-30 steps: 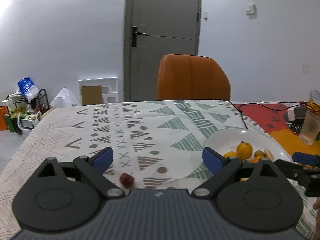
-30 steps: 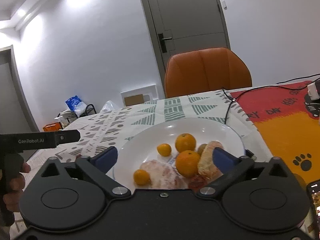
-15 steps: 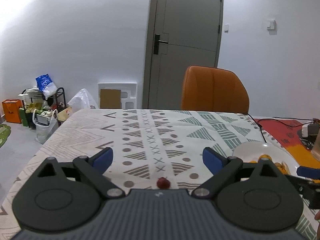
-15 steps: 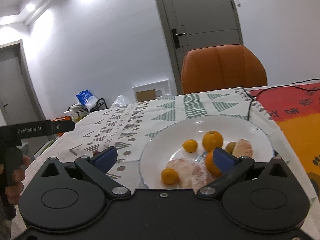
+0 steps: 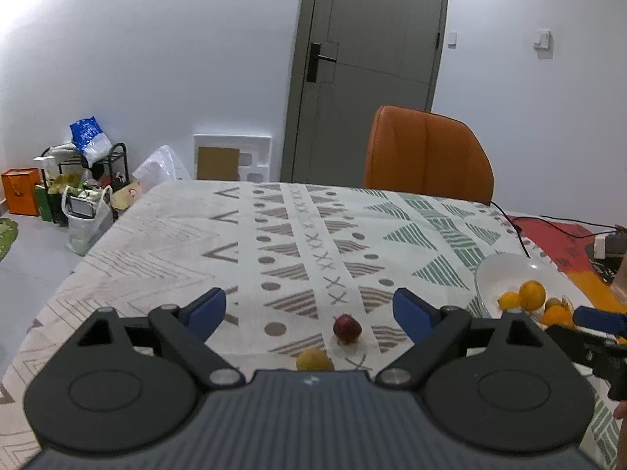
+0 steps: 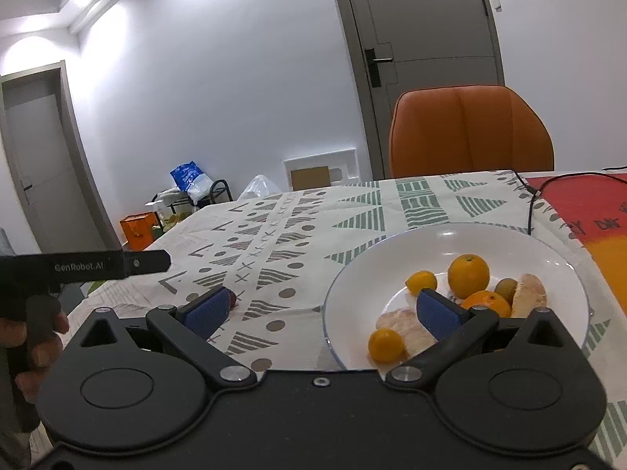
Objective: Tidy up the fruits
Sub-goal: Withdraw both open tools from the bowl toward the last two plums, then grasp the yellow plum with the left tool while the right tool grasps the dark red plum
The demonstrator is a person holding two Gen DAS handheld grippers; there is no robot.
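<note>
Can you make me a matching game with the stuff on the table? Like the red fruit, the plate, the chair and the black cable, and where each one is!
Things:
1. red fruit
2. plate
3. chair
4. cable

Places:
A. behind the table's far edge, by the door
B. alone on the patterned cloth, between the left claw's blue pads
C. running across the cloth behind the plate
D. holding oranges and peeled fruit

Pairs: 1-B, 2-D, 3-A, 4-C
</note>
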